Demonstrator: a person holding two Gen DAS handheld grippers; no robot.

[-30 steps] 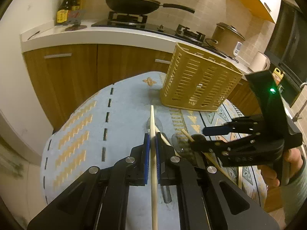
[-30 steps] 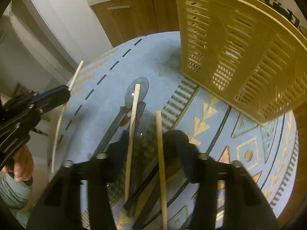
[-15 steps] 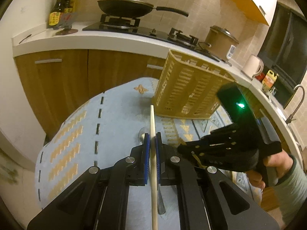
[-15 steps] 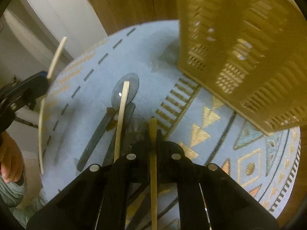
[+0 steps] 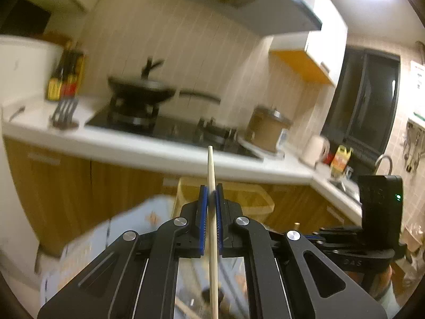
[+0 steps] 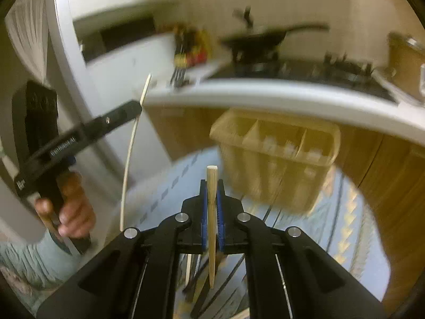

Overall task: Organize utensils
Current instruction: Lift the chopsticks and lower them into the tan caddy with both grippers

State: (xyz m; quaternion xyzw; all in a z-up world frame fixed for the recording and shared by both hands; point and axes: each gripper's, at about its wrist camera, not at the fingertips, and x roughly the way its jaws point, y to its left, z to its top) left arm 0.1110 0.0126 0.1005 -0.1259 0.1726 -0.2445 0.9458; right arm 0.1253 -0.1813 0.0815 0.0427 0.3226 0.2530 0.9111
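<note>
- Both grippers have come up off the table since the earlier frames; the basket (image 6: pixel 276 154), seen side-on then, now shows its open top below and ahead of us.
- Right gripper (image 6: pixel 211 212) was open over the loose pieces a second ago; it has since clamped on the thick chopstick (image 6: pixel 211 207), whose blunt end stands just past the pads.
- Left gripper (image 5: pixel 209 212) stays clenched on the thin chopstick (image 5: pixel 211 186); in the right view that stick (image 6: pixel 130 154) hangs long below the jaws and pokes a little above them.
- Basket sits on the patterned blue table (image 6: pixel 337 212), near the counter's cabinet fronts. We judge the step in hand to be carrying both sticks over to it.
- To do it well: tip each stick closer to upright and bring its lower end over one compartment before letting go. We judge the long overhang under the left jaws to be the risk, since it could catch the rim or a divider.
- Better one hand at a time, we think, so the grippers do not crowd each other over the opening.
- Count: one basket, three compartments visible, contents too blurred to say.
- Two chopsticks held, one per gripper.
- Leftover utensils (image 6: pixel 198 273) lie on the cloth under the right gripper: at least one pale stick and some dark handles; the number is not readable.
</note>
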